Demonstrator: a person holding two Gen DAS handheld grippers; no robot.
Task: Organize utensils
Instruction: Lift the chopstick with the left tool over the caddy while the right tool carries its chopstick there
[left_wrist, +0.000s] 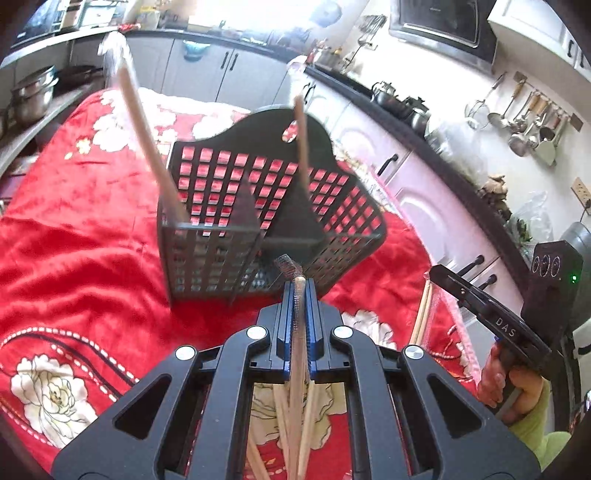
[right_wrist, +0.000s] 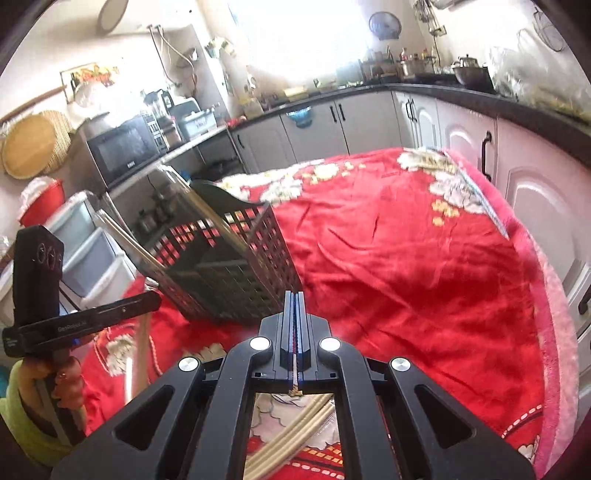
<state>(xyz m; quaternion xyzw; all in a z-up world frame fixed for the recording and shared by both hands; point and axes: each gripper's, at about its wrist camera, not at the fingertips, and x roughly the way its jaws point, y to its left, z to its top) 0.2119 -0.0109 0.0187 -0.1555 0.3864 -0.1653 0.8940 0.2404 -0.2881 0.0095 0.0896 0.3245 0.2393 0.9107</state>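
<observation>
closed fingers of the left gripper (left_wrist: 300, 291) are clamped on a chopstick (left_wrist: 300, 332) near its tip, so it can be carried to the black basket (left_wrist: 221, 236) just ahead on the red blanket (left_wrist: 74, 258). two chopsticks (left_wrist: 147, 140) are already stood inside. the right gripper (right_wrist: 294, 306) is pinched on something thin, likely another chopstick, but its length is hidden. more chopsticks (right_wrist: 295, 435) below are cut off by the frame.

Chopsticks (left_wrist: 299, 417) run off the frame's bottom edge, ends unseen.
</observation>
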